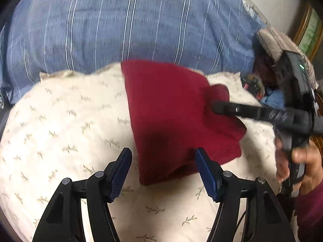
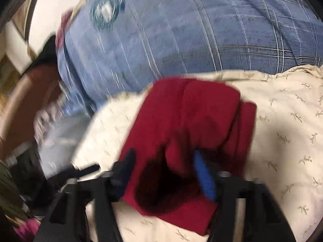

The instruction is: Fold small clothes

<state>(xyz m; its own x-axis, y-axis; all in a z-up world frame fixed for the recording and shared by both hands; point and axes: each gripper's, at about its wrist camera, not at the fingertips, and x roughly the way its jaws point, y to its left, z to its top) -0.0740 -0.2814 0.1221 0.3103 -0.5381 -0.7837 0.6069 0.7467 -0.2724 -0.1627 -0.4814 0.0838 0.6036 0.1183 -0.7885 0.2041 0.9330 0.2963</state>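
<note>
Our left gripper (image 1: 163,173) hovers with its jaws spread wide and nothing between them, the near corner of the red garment (image 1: 171,117) lying just ahead of its blue pads (image 1: 121,173). We see the garment folded on the cream leaf-print cushion (image 1: 60,125). From the right, our right gripper (image 2: 164,173) reaches onto the garment's right edge; its view is blurred, yet the fingers stand apart with red cloth between them, and we cannot tell if they touch it. Beyond the cushion lies a blue striped cover (image 1: 141,24).
</note>
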